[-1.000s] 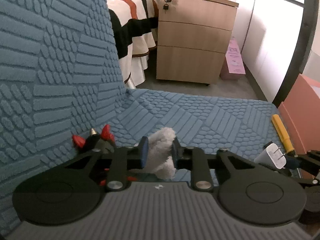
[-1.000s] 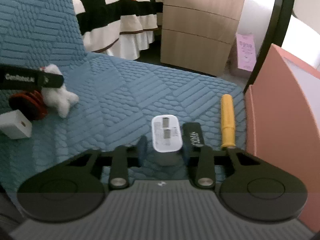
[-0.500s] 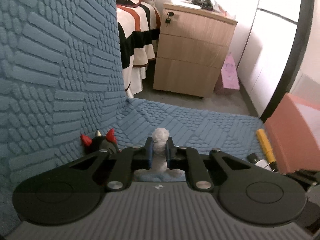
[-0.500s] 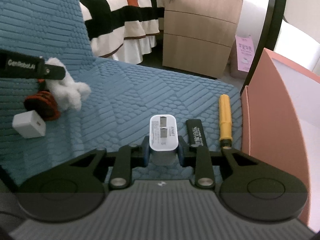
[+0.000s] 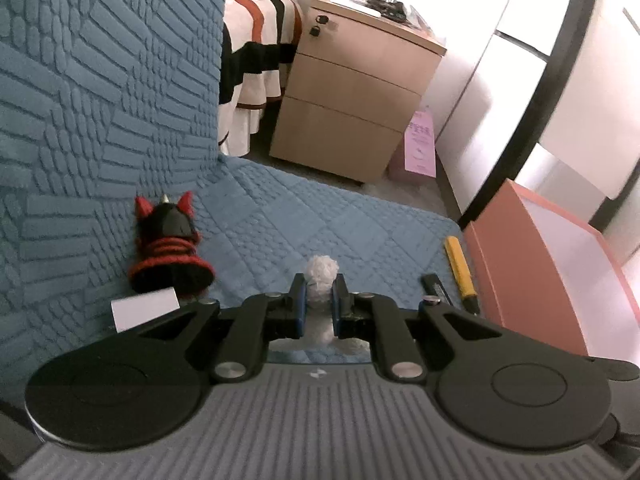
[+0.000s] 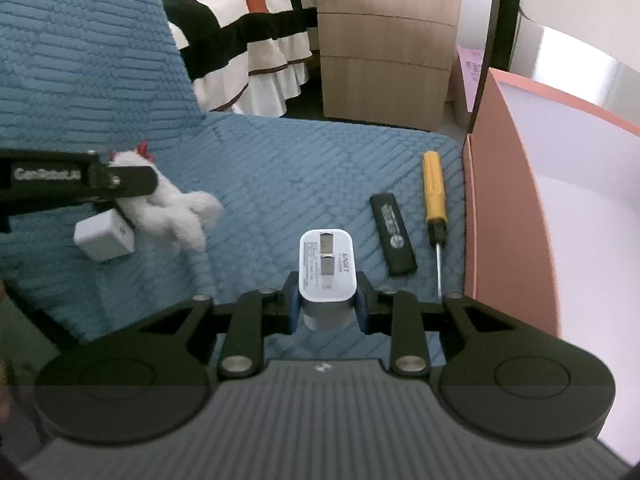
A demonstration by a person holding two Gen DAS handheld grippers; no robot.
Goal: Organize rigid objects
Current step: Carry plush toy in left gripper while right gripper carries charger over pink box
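Observation:
My left gripper (image 5: 319,302) is shut on a white plush toy (image 5: 321,270), whose fluffy top sticks out past the blue pads. In the right wrist view the same plush toy (image 6: 176,214) hangs clear above the blue quilted sofa seat (image 6: 280,168). My right gripper (image 6: 327,304) is shut on a white charger plug (image 6: 327,266), prongs facing up, held above the seat. On the seat lie a yellow screwdriver (image 6: 434,188) and a black stick-shaped device (image 6: 393,236), beside an open pink box (image 6: 516,200).
A black and red horned doll (image 5: 170,248) leans against the sofa back, with a small white cube (image 5: 145,309) in front of it. Beyond the seat stand a wooden drawer cabinet (image 5: 352,92) and a striped bed (image 6: 248,32).
Both grippers have risen from the seat with their objects. The left jaws squeezed tighter on the plush toy. The doll and cube now show in the left wrist view.

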